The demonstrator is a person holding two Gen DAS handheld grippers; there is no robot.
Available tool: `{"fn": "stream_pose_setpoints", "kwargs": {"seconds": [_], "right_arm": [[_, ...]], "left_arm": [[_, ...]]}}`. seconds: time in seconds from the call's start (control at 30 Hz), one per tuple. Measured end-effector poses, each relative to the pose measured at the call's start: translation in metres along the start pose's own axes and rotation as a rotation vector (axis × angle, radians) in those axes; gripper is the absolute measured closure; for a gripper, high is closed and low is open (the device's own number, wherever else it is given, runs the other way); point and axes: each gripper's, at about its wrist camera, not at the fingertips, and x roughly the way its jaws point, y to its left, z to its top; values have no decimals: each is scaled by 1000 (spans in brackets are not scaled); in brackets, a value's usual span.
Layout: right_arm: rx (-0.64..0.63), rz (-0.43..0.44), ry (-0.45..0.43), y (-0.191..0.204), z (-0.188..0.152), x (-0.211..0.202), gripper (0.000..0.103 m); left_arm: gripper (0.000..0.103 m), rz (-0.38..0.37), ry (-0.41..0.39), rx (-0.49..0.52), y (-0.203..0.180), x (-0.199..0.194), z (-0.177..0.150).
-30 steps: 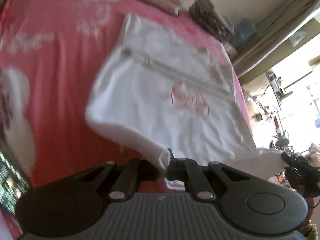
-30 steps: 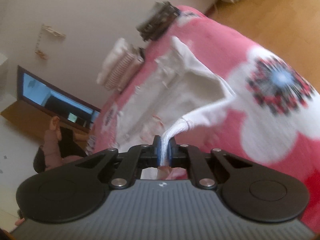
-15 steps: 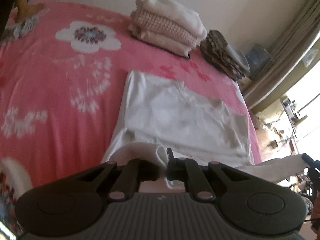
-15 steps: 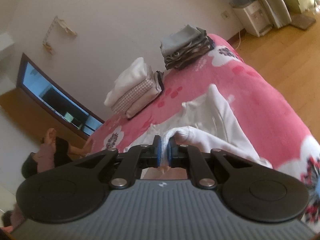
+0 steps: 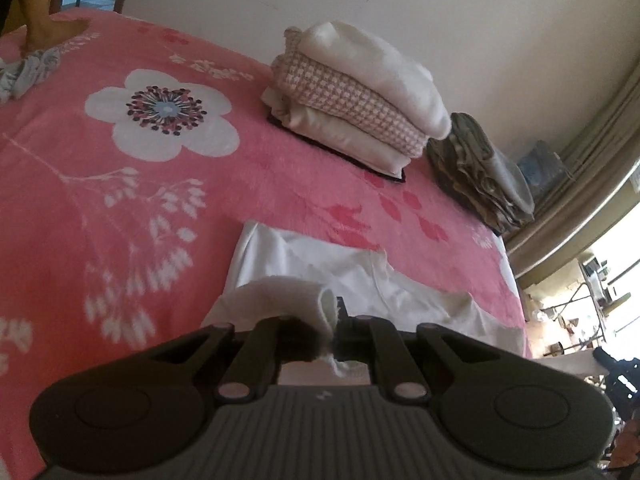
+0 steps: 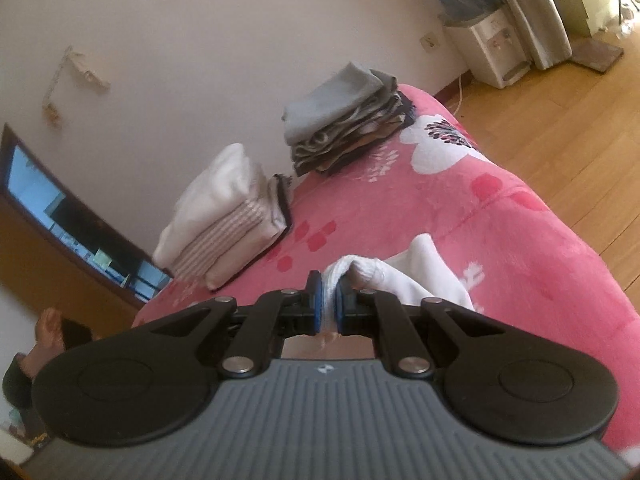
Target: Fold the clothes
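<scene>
White cotton is pinched in both of my tools: my left gripper (image 5: 334,322) is clamped on a rolled edge of the white shirt (image 5: 360,280), and my right gripper (image 6: 326,306) is clamped on a bunched fold of the same shirt (image 6: 424,276), the cloth squeezed between its blue pads (image 6: 317,304). On the left, most of the garment lies flat on the pink floral blanket (image 5: 140,208) just ahead of my fingertips, with the gripped edge curled up and over toward me. On the right, only a small white tongue of fabric shows beyond the jaws, lying to their right on the blanket

My left camera alone shows the spread of the shirt, and at its far right edge my other tool with cloth stretched toward it. My right camera alone shows the wooden floor (image 6: 560,120) and the bed's edge dropping away. Both see the cream and checked folded stack (image 5: 360,108) and the grey-brown folded stack (image 5: 480,172) by the wall, well beyond the shirt

From the left, the shirt's long axis runs across the frame, from lower right toward upper left, between my two tools
</scene>
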Motion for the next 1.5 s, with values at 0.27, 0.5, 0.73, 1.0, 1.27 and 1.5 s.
{"fn": "stream_pose_setpoints", "kwargs": {"seconds": [0.27, 0.5, 0.73, 1.0, 1.27, 1.5], "right_arm": [[52, 7, 19, -24, 10, 69, 98], [74, 6, 50, -41, 13, 115, 98], [130, -5, 80, -74, 7, 151, 98], [430, 117, 102, -126, 4, 177, 91], [532, 202, 38, -146, 9, 165, 45], [484, 209, -18, -138, -1, 125, 44]], "left_arm": [[96, 25, 11, -65, 14, 60, 20], [96, 24, 13, -44, 18, 93, 31], [93, -14, 34, -38, 30, 125, 32], [70, -108, -9, -276, 69, 142, 39], [58, -65, -93, -351, 84, 136, 53], [56, -33, -95, -232, 68, 105, 36]]}}
